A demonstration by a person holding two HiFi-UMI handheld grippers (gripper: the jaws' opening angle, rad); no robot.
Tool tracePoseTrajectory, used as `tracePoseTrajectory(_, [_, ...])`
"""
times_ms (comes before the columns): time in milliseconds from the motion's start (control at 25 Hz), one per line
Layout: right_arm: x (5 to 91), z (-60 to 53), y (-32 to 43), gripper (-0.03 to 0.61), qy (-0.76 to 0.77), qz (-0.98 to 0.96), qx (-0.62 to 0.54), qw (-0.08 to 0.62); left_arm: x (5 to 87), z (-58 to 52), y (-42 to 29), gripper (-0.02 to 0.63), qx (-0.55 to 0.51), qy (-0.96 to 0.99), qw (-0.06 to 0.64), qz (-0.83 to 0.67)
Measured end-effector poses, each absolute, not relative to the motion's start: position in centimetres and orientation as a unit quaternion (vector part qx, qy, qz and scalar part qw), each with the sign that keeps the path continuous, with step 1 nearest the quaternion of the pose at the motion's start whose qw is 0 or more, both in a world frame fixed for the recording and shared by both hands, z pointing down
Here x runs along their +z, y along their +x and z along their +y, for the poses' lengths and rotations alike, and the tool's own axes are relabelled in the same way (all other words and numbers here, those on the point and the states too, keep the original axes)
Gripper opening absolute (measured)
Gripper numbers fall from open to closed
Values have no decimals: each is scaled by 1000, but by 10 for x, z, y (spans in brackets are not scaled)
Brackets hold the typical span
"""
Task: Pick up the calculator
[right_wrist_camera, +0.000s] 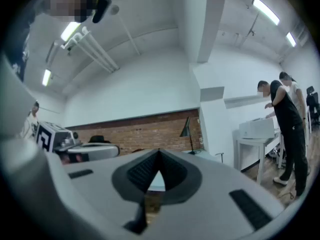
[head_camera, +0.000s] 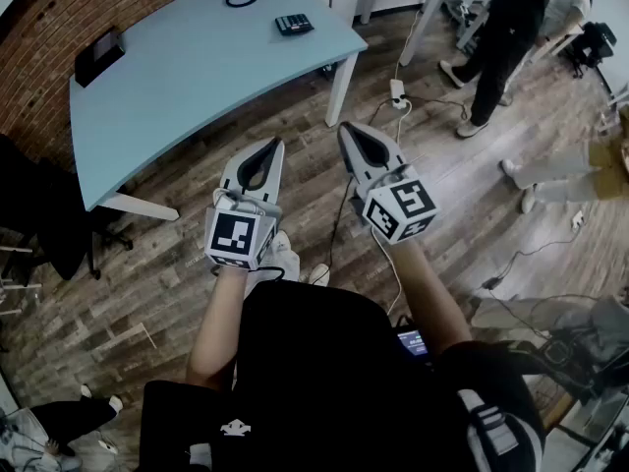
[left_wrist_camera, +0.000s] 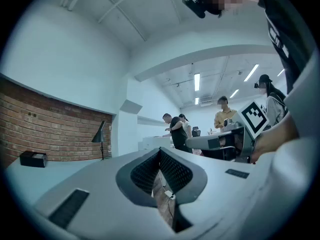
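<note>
Approach stage, I judge: left gripper [head_camera: 272, 146] and right gripper [head_camera: 347, 129] are closed, empty and well apart from the calculator [head_camera: 294, 24] on the surface [head_camera: 197, 77], so next means stepping closer and opening one.

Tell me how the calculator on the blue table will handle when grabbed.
The calculator looks like a small flat slab: probably stiff and light. Lying flat on the smooth table, it will likely slide when pushed, not roll or tip. Its low edges may be hard to catch.
</note>
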State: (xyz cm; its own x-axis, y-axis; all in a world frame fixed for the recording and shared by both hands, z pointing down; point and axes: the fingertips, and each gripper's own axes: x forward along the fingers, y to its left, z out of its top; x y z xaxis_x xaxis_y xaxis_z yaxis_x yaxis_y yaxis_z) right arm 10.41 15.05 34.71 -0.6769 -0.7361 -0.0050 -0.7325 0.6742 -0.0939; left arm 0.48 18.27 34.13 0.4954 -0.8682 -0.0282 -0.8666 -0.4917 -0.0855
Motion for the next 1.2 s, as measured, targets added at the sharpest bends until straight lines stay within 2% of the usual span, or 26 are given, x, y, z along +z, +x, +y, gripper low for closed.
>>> tracePoseTrajectory(1200, [340, 62, 49, 3, -408, 912, -42, 32, 337, 85, -44, 3, -2, -875, 48, 483])
